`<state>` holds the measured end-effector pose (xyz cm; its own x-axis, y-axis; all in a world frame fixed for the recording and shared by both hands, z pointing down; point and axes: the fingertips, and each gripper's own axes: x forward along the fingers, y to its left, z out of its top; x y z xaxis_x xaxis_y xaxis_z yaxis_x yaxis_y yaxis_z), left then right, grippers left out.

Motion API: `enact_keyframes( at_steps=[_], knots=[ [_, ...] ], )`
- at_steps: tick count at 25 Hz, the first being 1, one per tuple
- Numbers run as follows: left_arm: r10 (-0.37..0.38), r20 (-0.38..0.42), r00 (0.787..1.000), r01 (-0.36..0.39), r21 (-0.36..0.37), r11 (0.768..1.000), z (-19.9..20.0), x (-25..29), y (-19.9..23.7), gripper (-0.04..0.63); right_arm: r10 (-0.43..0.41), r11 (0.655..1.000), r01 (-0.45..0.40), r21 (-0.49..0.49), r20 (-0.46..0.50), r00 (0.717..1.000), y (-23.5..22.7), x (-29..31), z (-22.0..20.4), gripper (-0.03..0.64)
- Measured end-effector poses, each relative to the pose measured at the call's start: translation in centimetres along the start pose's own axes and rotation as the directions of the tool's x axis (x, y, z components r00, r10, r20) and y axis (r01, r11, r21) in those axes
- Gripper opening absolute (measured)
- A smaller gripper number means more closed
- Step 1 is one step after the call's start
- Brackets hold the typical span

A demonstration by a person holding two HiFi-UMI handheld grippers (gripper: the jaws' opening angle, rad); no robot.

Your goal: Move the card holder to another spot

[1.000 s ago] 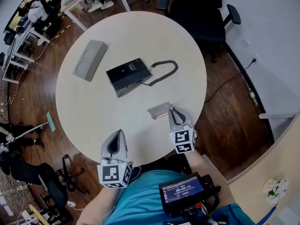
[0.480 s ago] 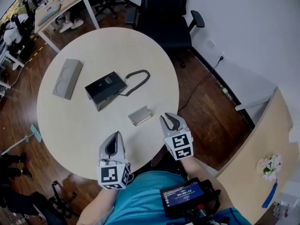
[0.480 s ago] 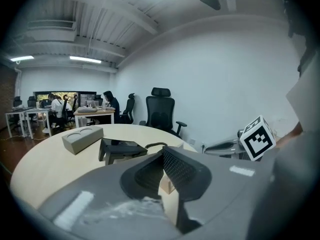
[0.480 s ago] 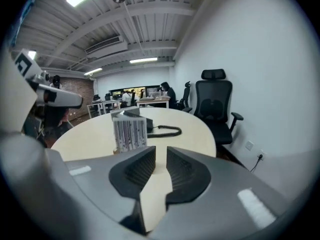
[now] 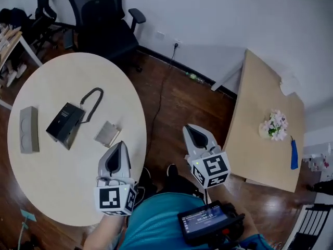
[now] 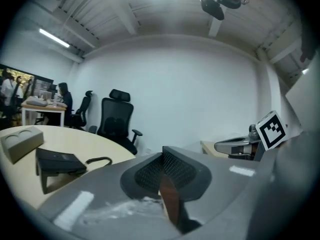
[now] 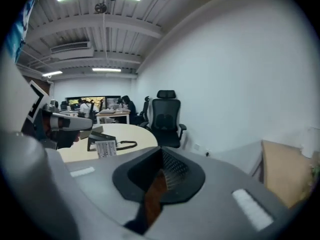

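Card holder (image 5: 107, 133) lies flat on the round table (image 5: 62, 191), close to its right-hand edge and free of both tongs. To my eye the move is as good as finished: it looks set down and let go, and I'd say only pulling the hands clear remains.

Running across from the left, a grey block with two round marks (image 5: 28, 129) sits near the table's left rim. Next comes a black desk phone (image 5: 65, 124) with its curly cord (image 5: 92, 102), apart from the block. The holder is just beside the phone on its right.

The left gripper (image 5: 118, 147) hovers over the table's near edge, a little closer to the person than the holder, jaws pressed together on nothing. The right gripper (image 5: 191, 132) is out over the wooden floor (image 5: 171, 103), well clear of the table. Its jaws have just snapped closed, and nothing sits between them.

Farther right stands a wooden desk (image 5: 255, 139) with a small bunch of flowers (image 5: 274, 125). Nothing crowds the holder but the phone.
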<state>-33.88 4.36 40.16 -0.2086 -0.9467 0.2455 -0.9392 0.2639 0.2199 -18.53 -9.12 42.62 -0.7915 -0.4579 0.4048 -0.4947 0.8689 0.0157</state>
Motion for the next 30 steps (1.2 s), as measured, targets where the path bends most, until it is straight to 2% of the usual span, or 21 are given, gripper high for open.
enact_keyframes(
  at_steps=[3, 6, 10, 14, 18, 20, 23, 26, 30],
  knots=[
    [-0.137, 0.012, 0.990, 0.136, 0.070, 0.988, 1.5, 1.1, -5.7, 0.015, -0.145, 0.987, 0.143, 0.070, 0.026, 0.989, -4.1, -5.0, -0.7, -0.009],
    [-0.258, 0.004, 0.966, 0.255, 0.133, 0.958, 1.3, 1.2, -11.4, 0.015, -0.270, 0.956, 0.264, 0.129, 0.032, 0.962, -7.3, -10.4, -1.8, -0.009],
    [-0.370, -0.022, 0.929, 0.369, 0.157, 0.916, -0.3, 0.5, -18.9, 0.015, -0.395, 0.906, 0.383, 0.177, 0.031, 0.918, -10.9, -18.3, -3.8, -0.009],
    [-0.448, -0.011, 0.894, 0.442, 0.182, 0.878, -1.5, -1.5, -27.1, 0.015, -0.469, 0.868, 0.455, 0.200, 0.028, 0.883, -13.6, -26.5, -6.5, -0.009],
    [-0.504, -0.009, 0.864, 0.494, 0.216, 0.842, -2.9, -4.5, -35.2, 0.015, -0.493, 0.860, 0.474, 0.191, 0.067, 0.867, -15.3, -33.9, -8.6, -0.009],
    [-0.508, -0.016, 0.861, 0.497, 0.229, 0.837, -4.0, -6.2, -38.2, 0.015, -0.492, 0.860, 0.472, 0.197, 0.070, 0.868, -15.8, -36.9, -10.2, -0.009],
    [-0.487, -0.020, 0.873, 0.478, 0.224, 0.849, -5.3, -8.5, -41.3, 0.015, -0.497, 0.857, 0.473, 0.205, 0.086, 0.863, -16.4, -40.8, -12.0, -0.009],
    [-0.470, -0.022, 0.882, 0.462, 0.230, 0.856, -6.1, -10.3, -43.2, 0.015, -0.525, 0.839, 0.495, 0.224, 0.099, 0.845, -16.8, -44.2, -13.3, -0.009],
    [-0.466, -0.036, 0.884, 0.460, 0.245, 0.854, -7.2, -11.9, -44.6, 0.015, -0.566, 0.810, 0.529, 0.254, 0.100, 0.818, -16.1, -47.3, -14.4, -0.009]
  ],
)
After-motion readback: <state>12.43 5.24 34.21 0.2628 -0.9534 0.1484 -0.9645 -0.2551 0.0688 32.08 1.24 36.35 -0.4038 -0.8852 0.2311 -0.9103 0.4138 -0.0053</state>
